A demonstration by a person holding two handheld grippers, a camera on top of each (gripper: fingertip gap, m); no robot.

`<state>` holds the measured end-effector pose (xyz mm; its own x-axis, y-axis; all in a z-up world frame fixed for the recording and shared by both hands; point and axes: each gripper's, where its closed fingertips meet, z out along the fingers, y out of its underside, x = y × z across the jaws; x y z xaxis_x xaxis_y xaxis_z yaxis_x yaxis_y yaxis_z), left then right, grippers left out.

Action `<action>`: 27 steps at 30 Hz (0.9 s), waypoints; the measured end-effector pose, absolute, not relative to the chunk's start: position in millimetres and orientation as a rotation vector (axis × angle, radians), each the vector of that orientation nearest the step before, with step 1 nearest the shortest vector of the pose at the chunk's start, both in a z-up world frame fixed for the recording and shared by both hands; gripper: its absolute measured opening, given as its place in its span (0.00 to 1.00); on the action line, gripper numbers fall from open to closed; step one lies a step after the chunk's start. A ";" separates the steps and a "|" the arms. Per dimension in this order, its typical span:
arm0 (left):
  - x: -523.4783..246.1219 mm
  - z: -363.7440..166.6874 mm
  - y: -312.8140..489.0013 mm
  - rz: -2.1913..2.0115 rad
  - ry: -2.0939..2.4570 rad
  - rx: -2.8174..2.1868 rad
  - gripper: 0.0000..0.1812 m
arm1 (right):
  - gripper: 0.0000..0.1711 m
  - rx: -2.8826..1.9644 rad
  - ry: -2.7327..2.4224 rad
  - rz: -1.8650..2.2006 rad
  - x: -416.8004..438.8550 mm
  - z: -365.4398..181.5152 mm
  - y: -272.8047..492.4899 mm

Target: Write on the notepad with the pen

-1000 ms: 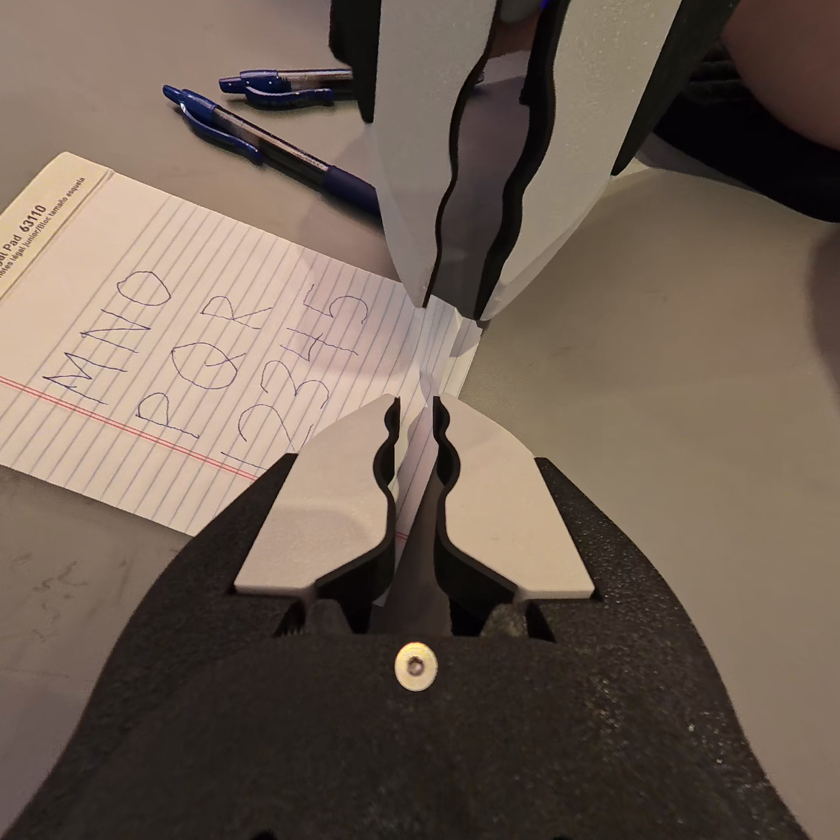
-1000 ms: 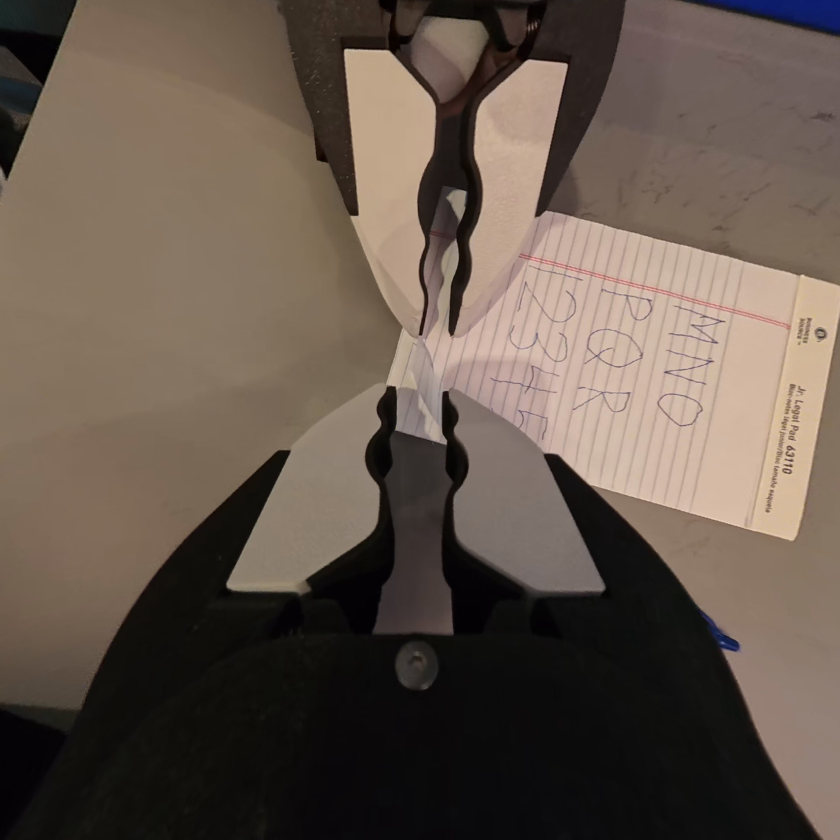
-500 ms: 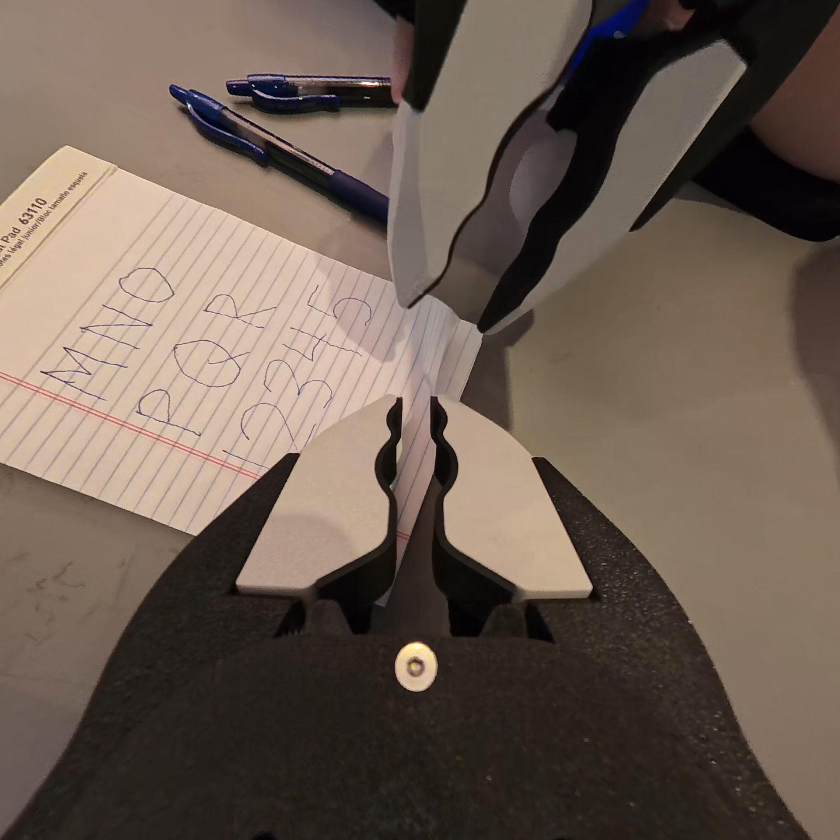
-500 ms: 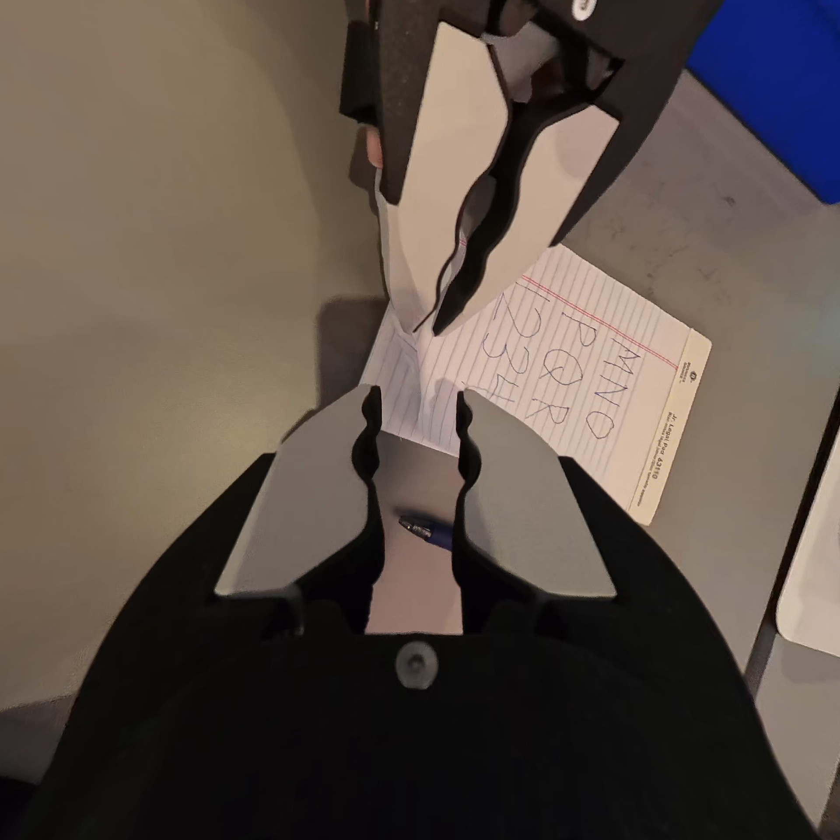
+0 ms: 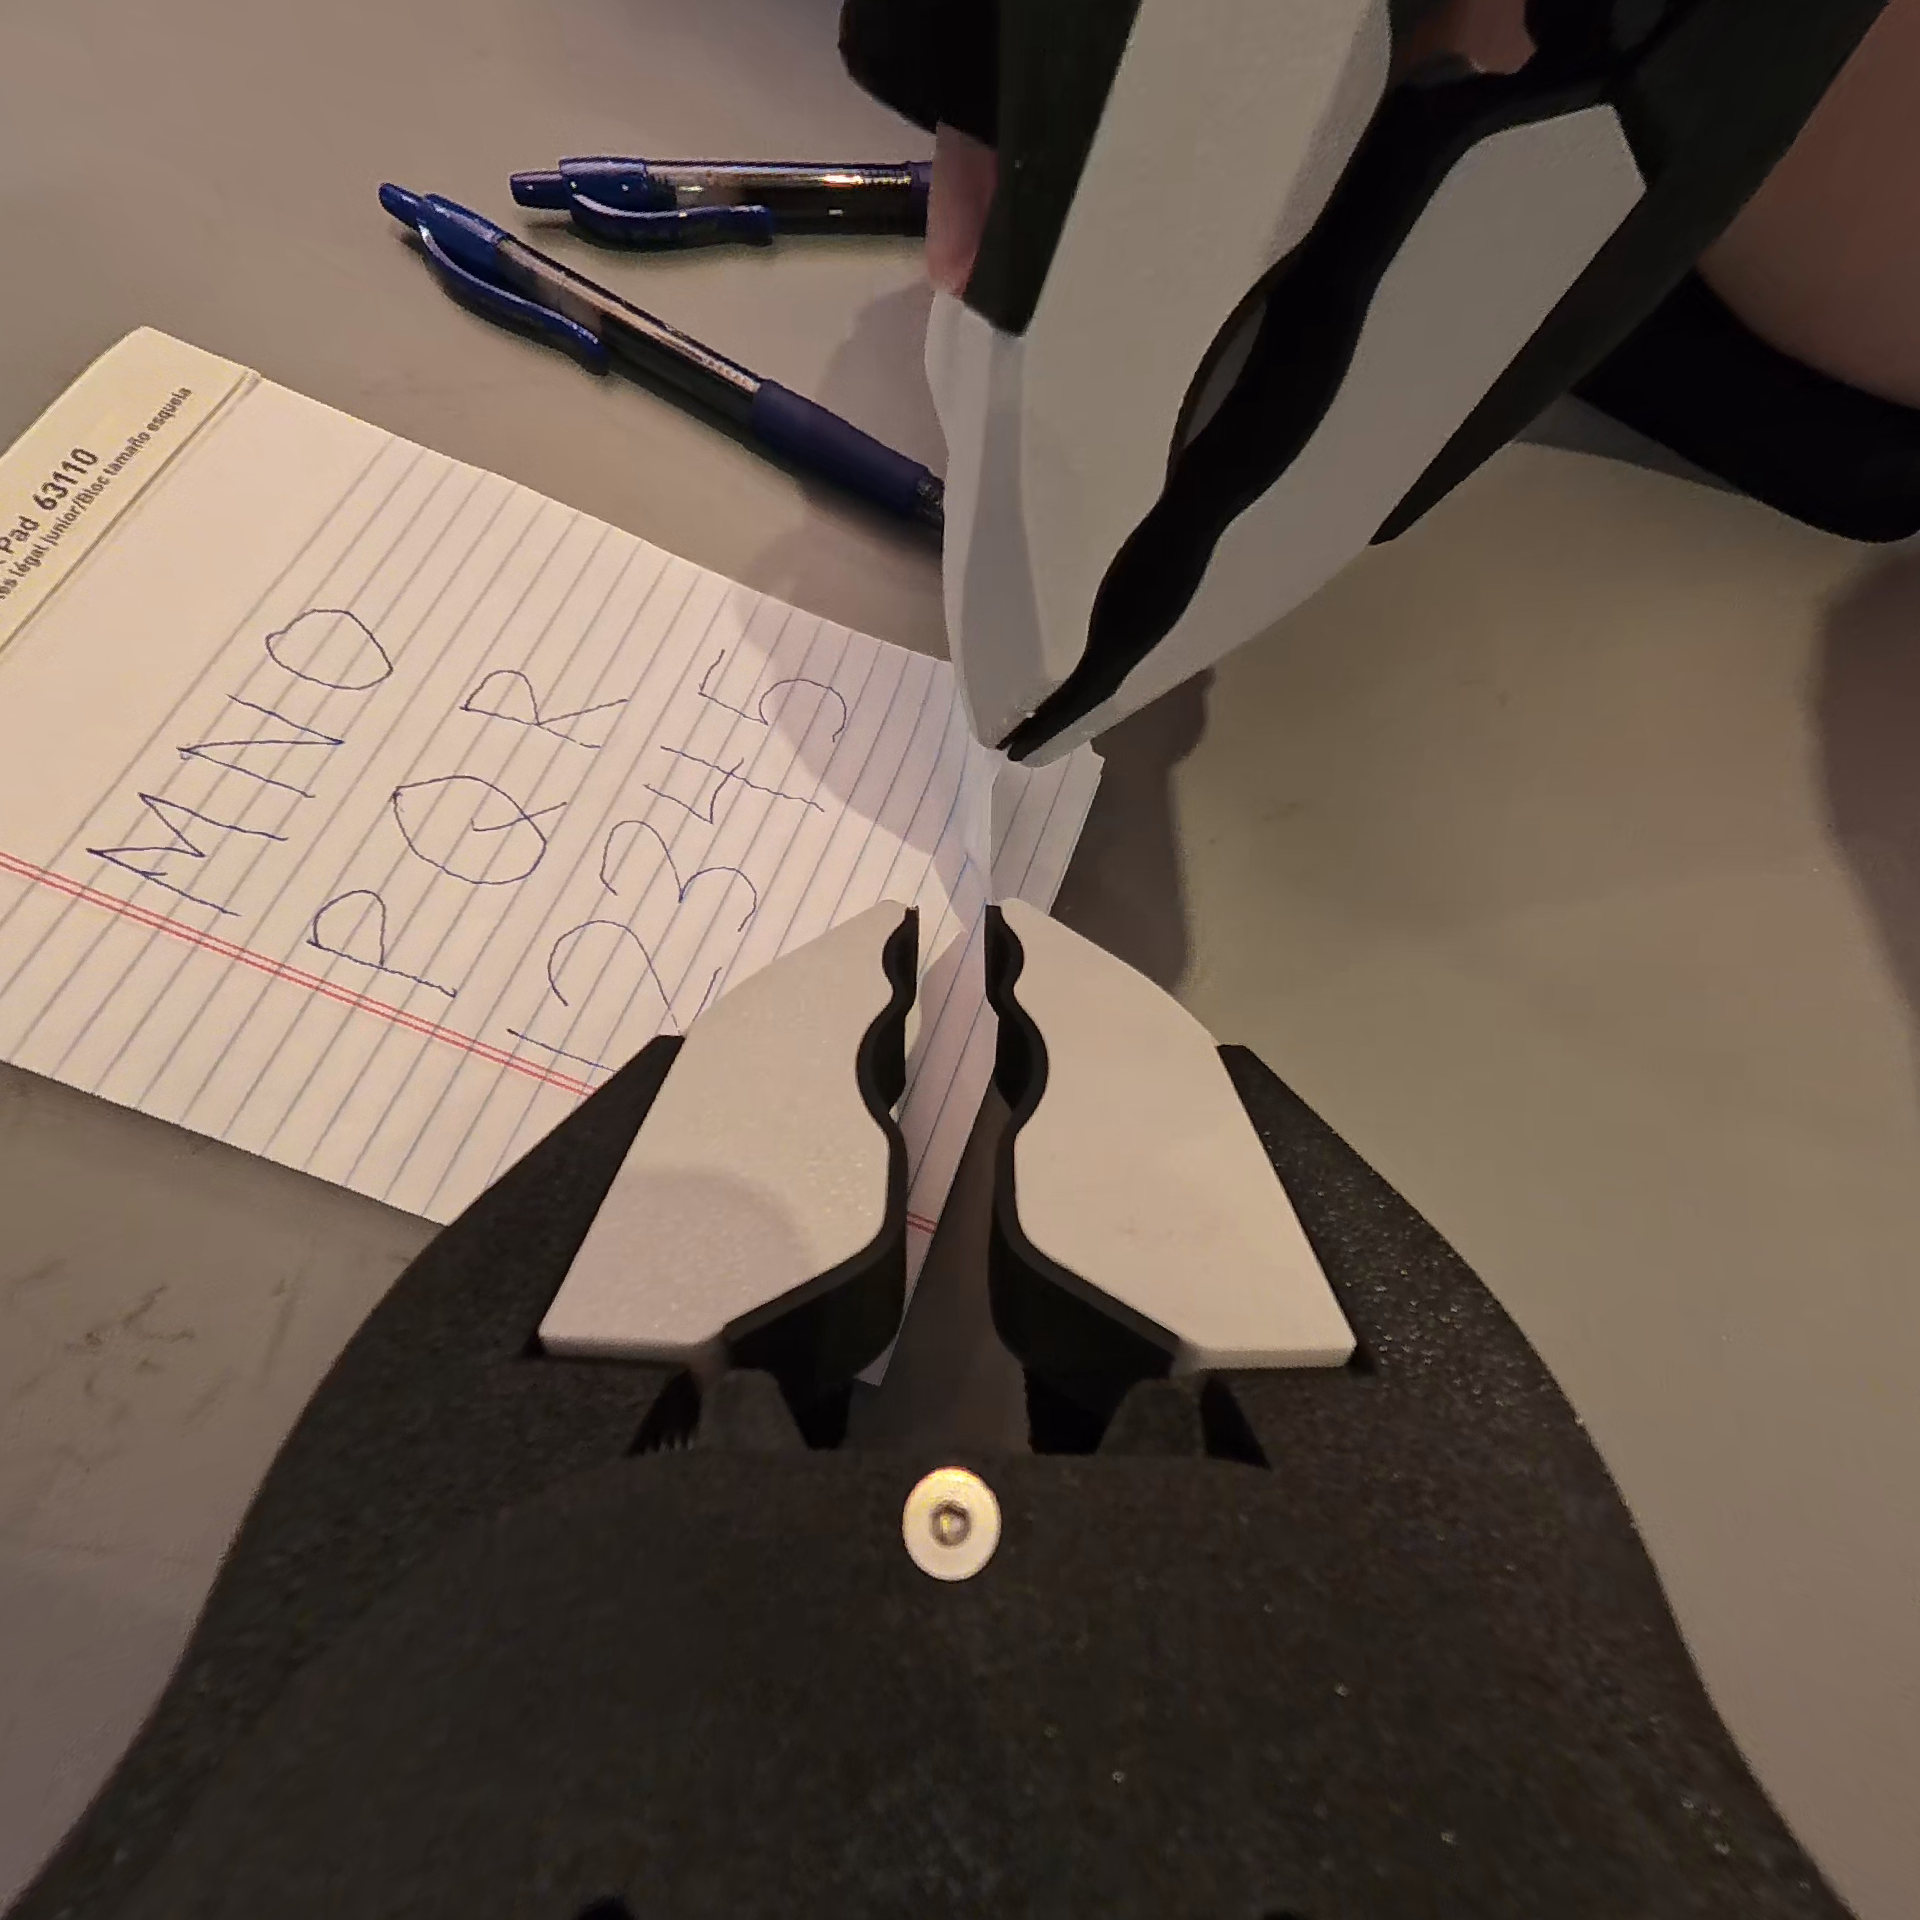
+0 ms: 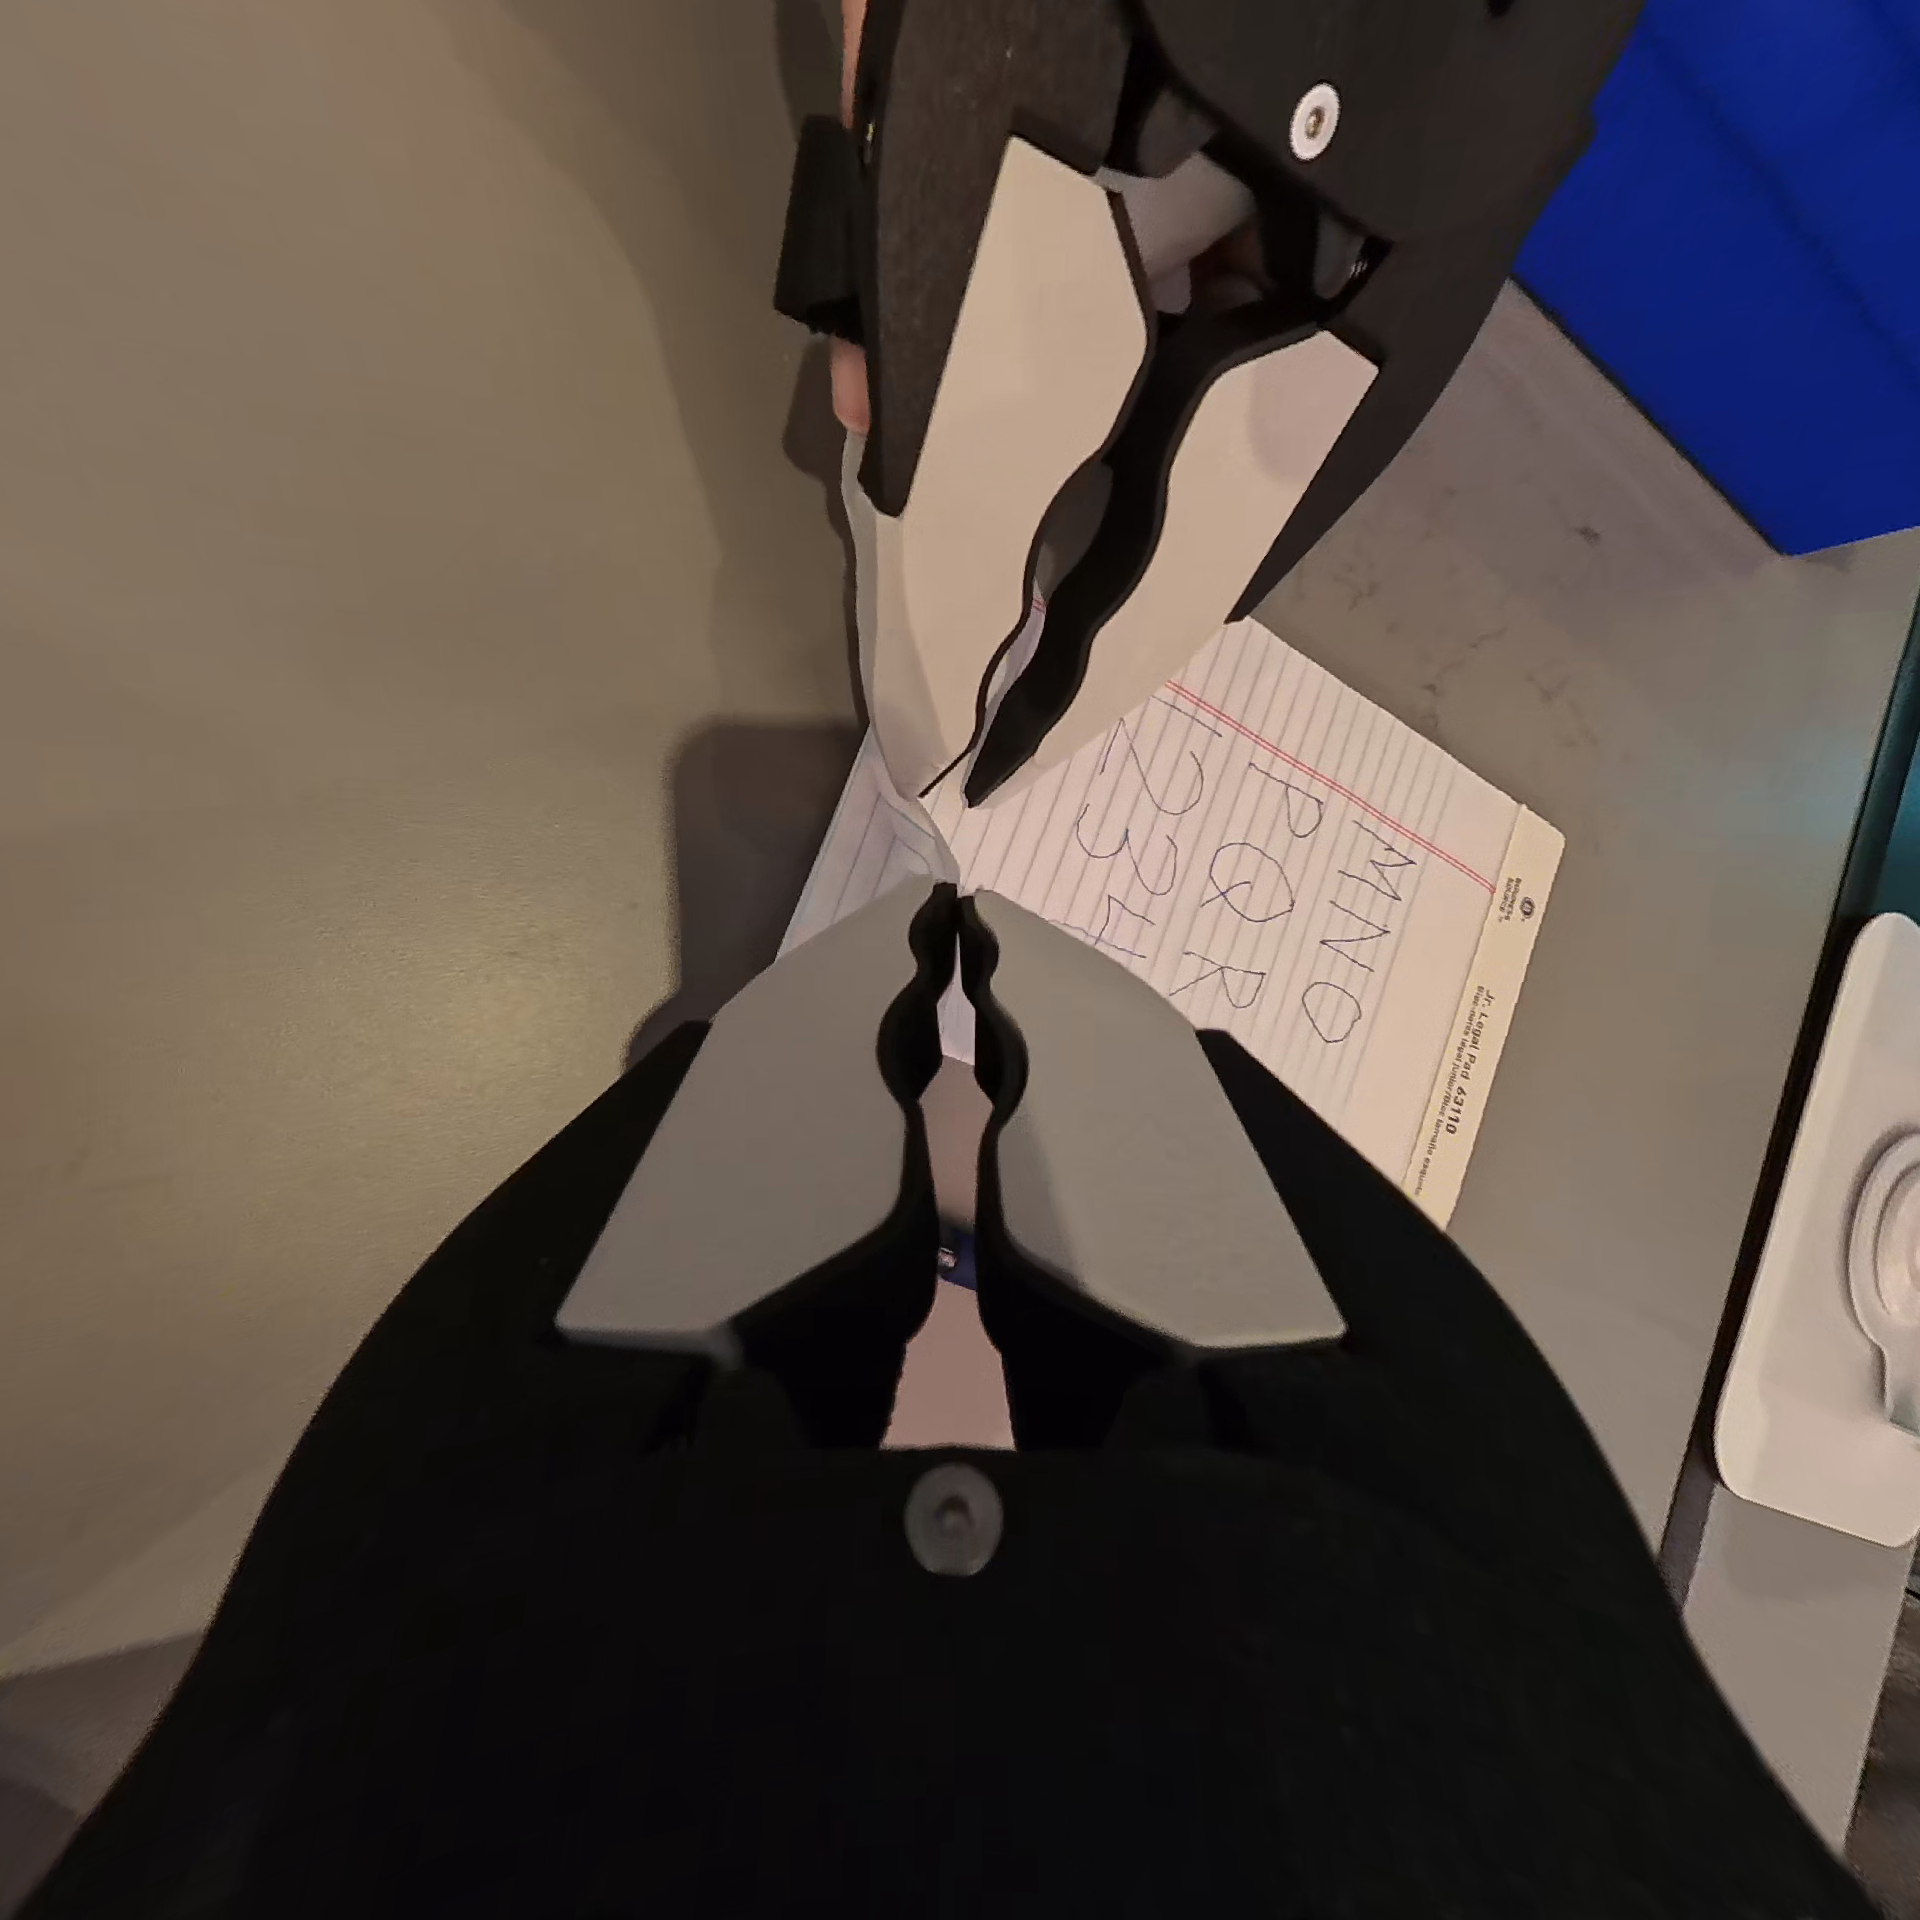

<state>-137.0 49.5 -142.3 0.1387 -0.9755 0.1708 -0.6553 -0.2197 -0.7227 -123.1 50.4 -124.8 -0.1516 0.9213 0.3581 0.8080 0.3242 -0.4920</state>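
The notepad (image 5: 260, 644) lies flat on the grey table, its top sheet bearing blue handwriting. It also shows in the right wrist view (image 6: 1351, 862). The sheet's near corner is lifted and stands on edge. My left gripper (image 5: 951, 914) is narrowly open with that corner between its fingers. My right gripper (image 6: 951, 902) is shut on the sheet's edge, tip to tip with the left gripper (image 6: 945, 798). From the left wrist view the right gripper (image 5: 1023, 743) comes down from the upper right. Two blue pens (image 5: 665, 343) (image 5: 727, 192) lie on the table beyond the pad, untouched.
A pen tip (image 6: 956, 1262) shows on the table under my right gripper. A blue object (image 6: 1714, 312) sits at the far right and a white device (image 6: 1849, 1247) at the right edge. A dark sleeve (image 5: 1766, 447) rests on the table. Less than 4 cm separates the two grippers' tips. From the left gripper's tips to the blue object (image 6: 1714, 312) is close to 25 cm.
My right gripper was open beside the lifted corner; it has tilted, risen a little and closed on the sheet's edge. My left gripper has stayed in place.
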 end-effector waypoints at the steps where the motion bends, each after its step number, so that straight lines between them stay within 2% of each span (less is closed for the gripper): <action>1: -136.9 -142.4 49.4 -0.872 1.560 -1.940 0.07 | 0.00 -1.522 -1.989 0.256 -123.2 -124.9 50.0; 15: -131.3 -133.3 46.6 -0.768 1.535 -1.899 0.17 | 0.00 -1.639 -1.925 0.475 -119.8 -119.4 46.6; 23: -118.5 -145.7 46.7 -0.630 1.567 -1.903 0.15 | 0.00 -1.703 -1.857 0.583 -115.6 -114.6 48.7; 27: -113.9 -144.1 52.0 -0.598 1.521 -1.887 0.09 | 0.00 -1.715 -1.821 0.639 -114.6 -110.2 49.4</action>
